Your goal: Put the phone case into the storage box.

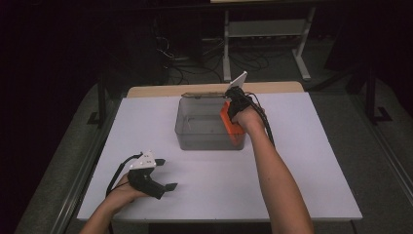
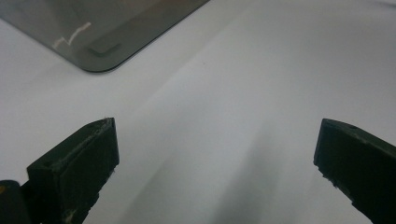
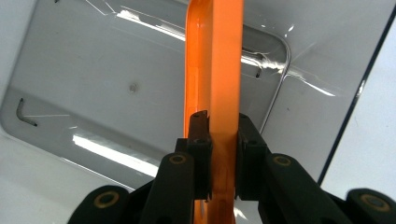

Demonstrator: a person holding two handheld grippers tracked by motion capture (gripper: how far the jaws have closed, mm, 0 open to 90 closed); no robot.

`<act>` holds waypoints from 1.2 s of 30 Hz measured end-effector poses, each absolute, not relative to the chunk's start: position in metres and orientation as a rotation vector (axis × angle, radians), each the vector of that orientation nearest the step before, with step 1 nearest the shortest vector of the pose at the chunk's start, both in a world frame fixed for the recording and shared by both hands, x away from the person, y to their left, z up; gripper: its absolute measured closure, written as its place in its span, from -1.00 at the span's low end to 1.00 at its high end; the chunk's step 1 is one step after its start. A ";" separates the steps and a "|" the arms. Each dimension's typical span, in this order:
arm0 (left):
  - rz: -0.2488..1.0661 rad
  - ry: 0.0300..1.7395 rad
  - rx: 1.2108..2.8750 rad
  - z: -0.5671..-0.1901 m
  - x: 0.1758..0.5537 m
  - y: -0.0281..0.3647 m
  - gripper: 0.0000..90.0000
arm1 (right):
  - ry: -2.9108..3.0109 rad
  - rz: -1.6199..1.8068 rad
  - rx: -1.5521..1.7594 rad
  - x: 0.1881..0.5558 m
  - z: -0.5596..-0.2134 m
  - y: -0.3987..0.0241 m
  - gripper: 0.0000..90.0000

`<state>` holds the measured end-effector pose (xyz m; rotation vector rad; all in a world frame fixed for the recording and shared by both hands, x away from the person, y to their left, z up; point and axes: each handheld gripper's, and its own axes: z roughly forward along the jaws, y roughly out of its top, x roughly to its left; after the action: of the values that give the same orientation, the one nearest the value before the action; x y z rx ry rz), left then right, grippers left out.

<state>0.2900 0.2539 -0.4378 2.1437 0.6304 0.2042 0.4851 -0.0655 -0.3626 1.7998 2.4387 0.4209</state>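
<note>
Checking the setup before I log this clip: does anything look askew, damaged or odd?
Nothing looks damaged or spilled. The orange plate stands on edge, clamped in the right tool over the clear bin, so it is held, not fallen. The left tool rests open on the white table.

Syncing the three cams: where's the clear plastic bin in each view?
High view: clear bin at table centre, right gripper at its right end.
Left gripper view: one rounded corner of the bin at top left, beyond the open jaws.
Right gripper view: bin floor seen from above, behind the orange piece clamped in the jaws.
Shared landmark: the white table.
</note>
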 end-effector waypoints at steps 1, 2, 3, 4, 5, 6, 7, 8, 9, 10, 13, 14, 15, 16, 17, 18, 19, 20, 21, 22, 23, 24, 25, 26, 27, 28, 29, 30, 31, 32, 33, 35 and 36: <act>0.204 0.629 2.144 -0.438 0.290 0.254 -1.00 | 2.440 0.415 1.804 0.485 -0.363 -0.066 0.74; 0.204 0.629 2.144 -0.438 0.290 0.254 -1.00 | 2.440 0.415 1.804 0.485 -0.363 -0.066 0.74; 0.202 0.628 2.145 -0.438 0.290 0.254 -1.00 | 2.436 0.409 1.815 0.486 -0.363 -0.066 0.73; 0.203 0.628 2.144 -0.438 0.290 0.254 -1.00 | 2.436 0.405 1.817 0.486 -0.363 -0.066 0.73; 0.203 0.628 2.145 -0.438 0.290 0.254 -1.00 | 2.435 0.401 1.819 0.486 -0.363 -0.065 0.73; 0.203 0.628 2.145 -0.438 0.290 0.254 -1.00 | 2.435 0.393 1.817 0.486 -0.364 -0.065 0.73; 0.203 0.627 2.145 -0.438 0.290 0.254 -1.00 | 2.434 0.386 1.815 0.487 -0.364 -0.064 0.72; 0.203 0.627 2.145 -0.438 0.290 0.254 -1.00 | 2.433 0.378 1.816 0.487 -0.364 -0.064 0.72; 0.202 0.627 2.146 -0.438 0.290 0.254 -1.00 | 2.431 0.373 1.817 0.487 -0.364 -0.064 0.72; 0.203 0.626 2.147 -0.438 0.290 0.253 -1.00 | 2.430 0.371 1.817 0.487 -0.364 -0.064 0.72; 0.202 0.624 2.147 -0.438 0.289 0.253 -1.00 | 2.430 0.366 1.815 0.487 -0.364 -0.063 0.72; 0.202 0.624 2.147 -0.438 0.289 0.253 -1.00 | 2.430 0.366 1.815 0.487 -0.364 -0.063 0.72; 0.202 0.624 2.148 -0.438 0.289 0.253 -1.00 | 2.428 0.365 1.816 0.487 -0.364 -0.063 0.72; 0.203 0.625 2.149 -0.438 0.289 0.253 -1.00 | 2.428 0.363 1.815 0.487 -0.364 -0.063 0.72; 0.203 0.625 2.149 -0.438 0.289 0.253 -1.00 | 2.427 0.360 1.815 0.487 -0.365 -0.063 0.72; 0.203 0.625 2.149 -0.438 0.289 0.253 -1.00 | 2.425 0.358 1.816 0.487 -0.365 -0.062 0.72; 0.203 0.624 2.149 -0.438 0.289 0.253 -1.00 | 2.425 0.358 1.816 0.487 -0.365 -0.062 0.72; 0.204 0.624 2.151 -0.438 0.289 0.253 -1.00 | 2.426 0.350 1.816 0.487 -0.365 -0.062 0.72; 0.204 0.624 2.151 -0.438 0.289 0.253 -1.00 | 2.426 0.350 1.816 0.487 -0.365 -0.062 0.72; 0.203 0.624 2.151 -0.438 0.289 0.253 -1.00 | 2.422 0.347 1.821 0.487 -0.365 -0.061 0.72; 0.203 0.624 2.151 -0.438 0.289 0.253 -1.00 | 2.422 0.348 1.823 0.487 -0.365 -0.061 0.72; 0.203 0.624 2.151 -0.438 0.289 0.253 -1.00 | 2.420 0.347 1.826 0.487 -0.365 -0.061 0.72; 0.203 0.625 2.151 -0.438 0.289 0.253 -1.00 | 2.415 0.344 1.829 0.487 -0.365 -0.061 0.72; 0.203 0.625 2.151 -0.438 0.289 0.253 -1.00 | 2.415 0.344 1.829 0.487 -0.365 -0.061 0.72; 0.202 0.625 2.151 -0.438 0.289 0.253 -1.00 | 2.416 0.342 1.828 0.487 -0.365 -0.060 0.72; 0.202 0.624 2.151 -0.438 0.289 0.253 -1.00 | 2.415 0.348 1.844 0.487 -0.366 -0.060 0.72; 0.200 0.625 2.151 -0.438 0.289 0.253 -1.00 | 2.415 0.343 1.840 0.487 -0.366 -0.059 0.72; 0.201 0.624 2.151 -0.438 0.289 0.253 -1.00 | 2.410 0.337 1.839 0.486 -0.366 -0.058 0.72; 0.202 0.622 2.152 -0.438 0.289 0.253 -1.00 | 2.402 0.332 1.841 0.486 -0.367 -0.057 0.72; 0.202 0.622 2.152 -0.438 0.289 0.253 -1.00 | 2.402 0.332 1.841 0.486 -0.367 -0.057 0.72; 0.201 0.622 2.151 -0.437 0.289 0.253 -1.00 | 2.400 0.328 1.844 0.486 -0.367 -0.057 0.72; 0.201 0.622 2.151 -0.437 0.289 0.253 -1.00 | 2.394 0.334 1.848 0.486 -0.368 -0.056 0.72; 0.201 0.622 2.151 -0.437 0.289 0.253 -1.00 | 2.394 0.334 1.848 0.486 -0.368 -0.056 0.72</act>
<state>0.2888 0.2531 -0.4374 2.1513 0.6223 0.2010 0.4859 -0.0559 -0.3680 1.8482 2.3945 0.3340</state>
